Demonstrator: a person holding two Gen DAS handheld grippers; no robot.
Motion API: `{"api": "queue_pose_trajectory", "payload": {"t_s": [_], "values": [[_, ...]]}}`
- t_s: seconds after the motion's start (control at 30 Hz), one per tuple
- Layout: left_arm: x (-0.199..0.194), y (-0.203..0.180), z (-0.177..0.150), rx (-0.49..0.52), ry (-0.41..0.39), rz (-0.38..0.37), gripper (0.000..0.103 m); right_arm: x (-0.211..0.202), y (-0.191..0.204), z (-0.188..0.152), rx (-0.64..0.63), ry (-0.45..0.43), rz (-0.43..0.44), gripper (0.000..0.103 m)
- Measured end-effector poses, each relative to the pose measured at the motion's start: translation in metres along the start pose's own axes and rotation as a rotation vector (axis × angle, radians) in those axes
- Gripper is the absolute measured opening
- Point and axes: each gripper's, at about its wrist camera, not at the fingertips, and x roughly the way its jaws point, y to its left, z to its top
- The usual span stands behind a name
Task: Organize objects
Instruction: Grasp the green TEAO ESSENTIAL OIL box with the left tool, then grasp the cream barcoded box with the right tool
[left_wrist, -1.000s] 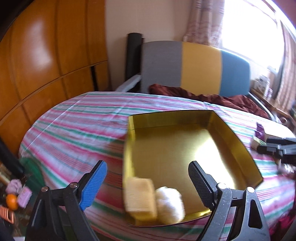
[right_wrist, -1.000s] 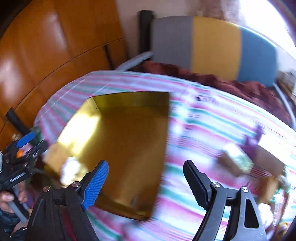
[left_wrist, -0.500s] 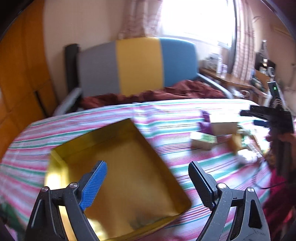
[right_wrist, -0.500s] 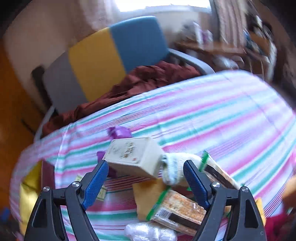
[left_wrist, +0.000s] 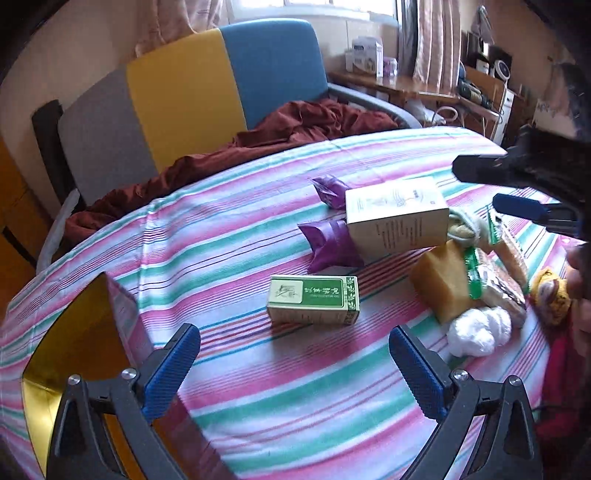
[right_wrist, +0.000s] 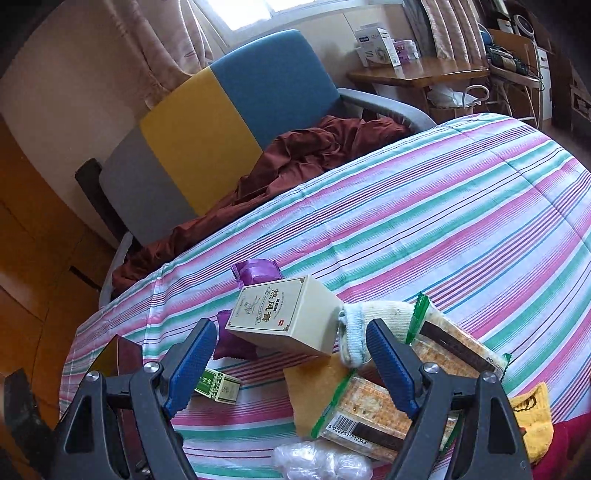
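Note:
My left gripper (left_wrist: 293, 365) hangs over the striped cloth just short of a green box (left_wrist: 314, 299); its jaws are opening and hold nothing. The gold tray (left_wrist: 74, 332) lies at its left. My right gripper (right_wrist: 291, 365) stands open above a pile, with a cream box (right_wrist: 284, 321) lying beyond and between its fingers, untouched. Around that box lie a white glove (right_wrist: 369, 328), cracker packs (right_wrist: 454, 350), a brown block (right_wrist: 314, 387) and purple packets (left_wrist: 330, 245). The right gripper (left_wrist: 498, 190) also shows at the right edge of the left wrist view.
A white wad (left_wrist: 478, 330) and a yellow cloth (left_wrist: 550, 295) lie at the pile's near edge. A chair in grey, yellow and blue (left_wrist: 184, 96) with a maroon cloth (left_wrist: 295, 125) stands behind the table. A cluttered desk (right_wrist: 417, 74) is at the far right.
The left view has swung right, from over the gold tray to the green box and the pile, and its jaws stand wider. The right view swung to the pile, then held still.

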Motion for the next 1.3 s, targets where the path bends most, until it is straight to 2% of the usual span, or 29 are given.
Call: {"api": "queue_pose_trajectory", "payload": {"t_s": [0.27, 0.4, 0.5, 0.53, 0.57, 0.63, 0.77, 0.97, 1.07, 1.13, 1.3], "values": [[0.042, -0.005, 0.017, 0.03, 0.041, 0.008, 0.103, 0.003, -0.005, 0.001, 0.027, 0.02, 0.022, 0.085], [0.062, 0.0, 0.022, 0.011, 0.086, -0.005, 0.103, 0.004, -0.003, 0.001, 0.018, 0.025, 0.02, 0.085], [0.068, 0.001, 0.022, 0.004, 0.089, -0.007, 0.101, 0.007, -0.002, 0.0, 0.012, 0.034, 0.015, 0.085], [0.07, 0.001, 0.022, 0.005, 0.09, -0.008, 0.096, 0.007, -0.002, 0.0, 0.01, 0.036, 0.011, 0.085], [0.072, 0.0, 0.022, 0.007, 0.098, -0.026, 0.072, 0.008, -0.002, 0.0, 0.006, 0.037, 0.007, 0.085], [0.072, -0.001, 0.018, 0.005, 0.111, -0.052, 0.072, 0.009, -0.001, 0.0, 0.0, 0.04, 0.0, 0.085], [0.047, -0.002, 0.004, -0.001, 0.054, -0.057, 0.071, 0.012, 0.001, -0.001, -0.015, 0.053, -0.018, 0.085], [-0.013, 0.001, -0.034, -0.053, -0.02, -0.119, 0.072, 0.022, 0.002, -0.003, -0.028, 0.095, -0.051, 0.085], [-0.039, 0.007, -0.05, -0.067, -0.053, -0.146, 0.072, 0.026, 0.007, 0.008, -0.042, 0.085, -0.084, 0.085], [-0.053, 0.015, -0.056, -0.087, -0.073, -0.166, 0.072, 0.035, 0.012, 0.021, -0.047, 0.083, -0.073, 0.085], [-0.076, 0.04, -0.067, -0.157, -0.11, -0.175, 0.072, 0.073, 0.02, 0.041, -0.024, 0.137, -0.115, 0.085]]}}
